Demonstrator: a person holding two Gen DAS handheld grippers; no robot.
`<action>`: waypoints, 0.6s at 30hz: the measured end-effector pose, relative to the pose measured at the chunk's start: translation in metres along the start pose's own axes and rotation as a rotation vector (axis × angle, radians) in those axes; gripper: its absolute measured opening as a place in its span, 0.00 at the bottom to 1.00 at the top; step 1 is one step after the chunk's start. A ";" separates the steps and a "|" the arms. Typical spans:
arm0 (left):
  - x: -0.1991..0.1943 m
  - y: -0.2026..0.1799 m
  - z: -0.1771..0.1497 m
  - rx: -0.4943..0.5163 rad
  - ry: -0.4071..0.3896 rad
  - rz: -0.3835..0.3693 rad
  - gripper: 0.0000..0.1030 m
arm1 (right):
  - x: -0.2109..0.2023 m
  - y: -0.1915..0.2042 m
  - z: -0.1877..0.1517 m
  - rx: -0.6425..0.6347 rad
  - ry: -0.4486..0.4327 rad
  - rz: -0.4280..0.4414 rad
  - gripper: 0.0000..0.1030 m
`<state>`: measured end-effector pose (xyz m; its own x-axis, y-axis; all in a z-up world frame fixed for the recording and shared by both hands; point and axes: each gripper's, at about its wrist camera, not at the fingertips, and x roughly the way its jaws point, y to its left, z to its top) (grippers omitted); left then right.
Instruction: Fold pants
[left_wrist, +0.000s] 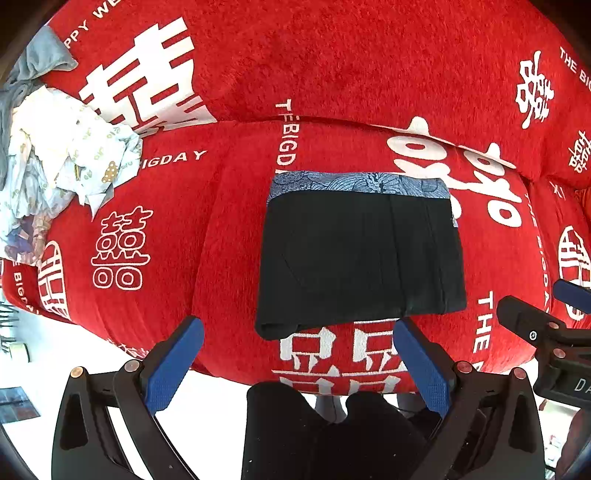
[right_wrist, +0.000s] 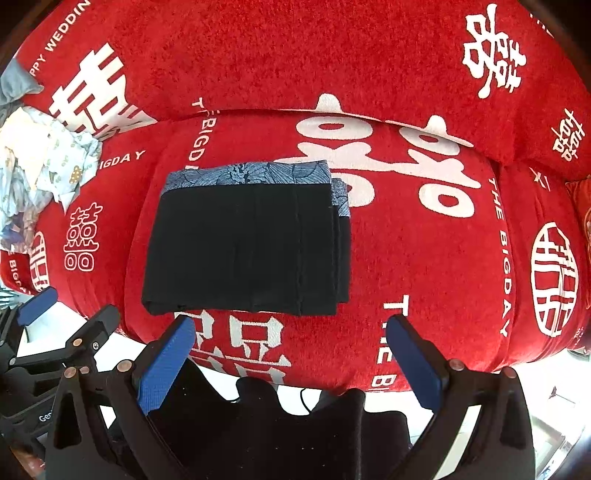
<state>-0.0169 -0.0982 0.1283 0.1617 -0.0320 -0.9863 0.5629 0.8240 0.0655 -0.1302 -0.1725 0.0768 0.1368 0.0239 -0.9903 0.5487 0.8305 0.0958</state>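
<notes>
While both tools hang short of the sofa's front edge, neither touches cloth. Left hand-held gripper: blue-padded fingers spread wide, nothing between them. Right hand-held gripper: also spread wide, empty, its blue pads framing the sofa's front edge. Each tool shows at the edge of the other's view, the two side by side and apart.

Below and between the fingers in both views: dark cloth, probably a person's clothed legs; cannot tell more. Pale floor shows under the sofa's front edge.

Seat level: red plush sofa cover printed with white double-happiness characters and the words "THE BIGDAY". Folded pants lie flat on the seat cushion near its front edge, a compact black rectangle of several stacked layers, layer edges showing along the right side in the right wrist view. Along the far edge of the stack runs a blue-grey patterned band, leaf or floral print; it also peeks out at the right edge. Pants are just ahead of both grippers, touching neither.

Farther left on the seat: a crumpled heap of pale printed fabric, well apart from the pants. Behind it, grey cloth at the upper left corner. Farthest: the red-covered backrest.
</notes>
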 end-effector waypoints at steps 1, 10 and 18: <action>0.000 0.000 0.000 0.001 -0.001 0.001 1.00 | 0.000 0.000 0.000 0.000 0.000 0.000 1.00; 0.001 -0.001 -0.001 0.007 0.004 0.002 1.00 | 0.000 0.000 0.000 0.001 0.001 -0.002 1.00; 0.002 0.000 -0.001 0.005 0.006 0.002 1.00 | 0.001 -0.001 0.000 0.002 0.001 -0.003 1.00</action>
<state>-0.0173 -0.0979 0.1260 0.1579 -0.0273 -0.9871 0.5666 0.8212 0.0679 -0.1306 -0.1737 0.0759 0.1345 0.0217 -0.9907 0.5508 0.8294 0.0929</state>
